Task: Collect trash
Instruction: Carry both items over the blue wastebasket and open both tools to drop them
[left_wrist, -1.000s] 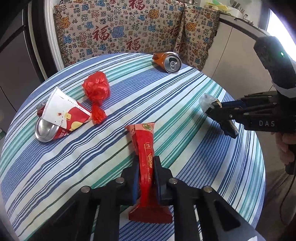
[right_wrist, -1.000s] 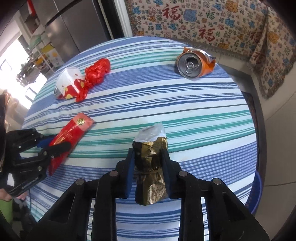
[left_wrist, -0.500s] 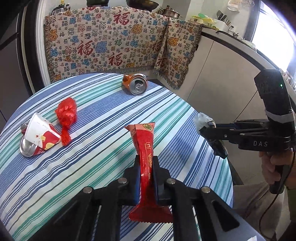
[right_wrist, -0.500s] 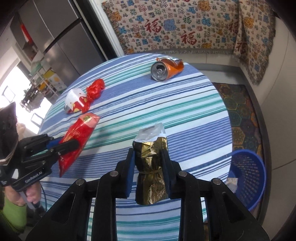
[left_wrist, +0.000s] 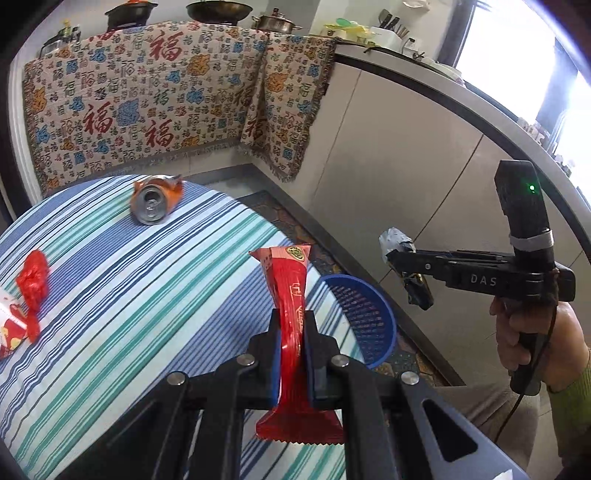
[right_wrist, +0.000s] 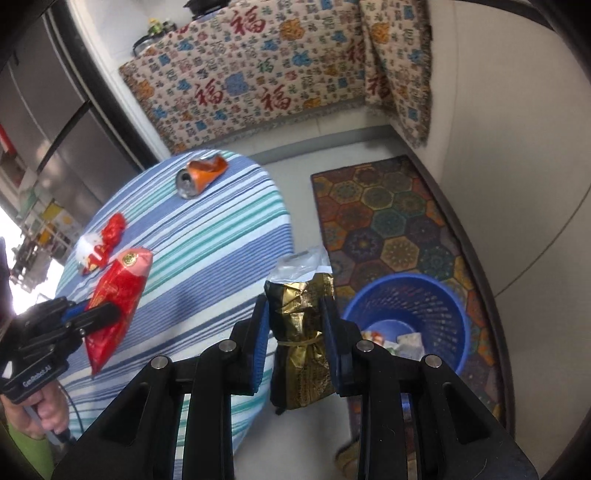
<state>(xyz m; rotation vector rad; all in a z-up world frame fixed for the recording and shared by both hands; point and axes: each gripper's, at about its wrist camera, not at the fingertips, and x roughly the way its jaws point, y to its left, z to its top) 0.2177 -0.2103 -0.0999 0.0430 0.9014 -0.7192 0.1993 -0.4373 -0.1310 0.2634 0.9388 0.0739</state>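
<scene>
A red wrapper (left_wrist: 291, 325) is being clamped upright between the jaws of the left gripper (left_wrist: 291, 343), its lower end hanging below the pads, over the right edge of the tabletop (left_wrist: 147, 295). A gold wrapper (right_wrist: 301, 332), tied with a band and topped with clear plastic, is being gripped by the right gripper (right_wrist: 297, 332), past the edge of the tabletop and beside the blue basket (right_wrist: 454, 295), which is standing on the patterned rug (right_wrist: 388, 206) with some trash lying in its bottom. Each gripper is being held by a hand (left_wrist: 517, 332). Farther out on the striped cloth, a crumpled red wrapper (left_wrist: 33, 277) is lying near the left edge, beside a white and red carton (right_wrist: 90, 251). A crushed orange can (left_wrist: 155, 199) is resting on its side at the far edge. Beyond it, a patterned cloth (left_wrist: 147, 103) is being draped over the counter.
</scene>
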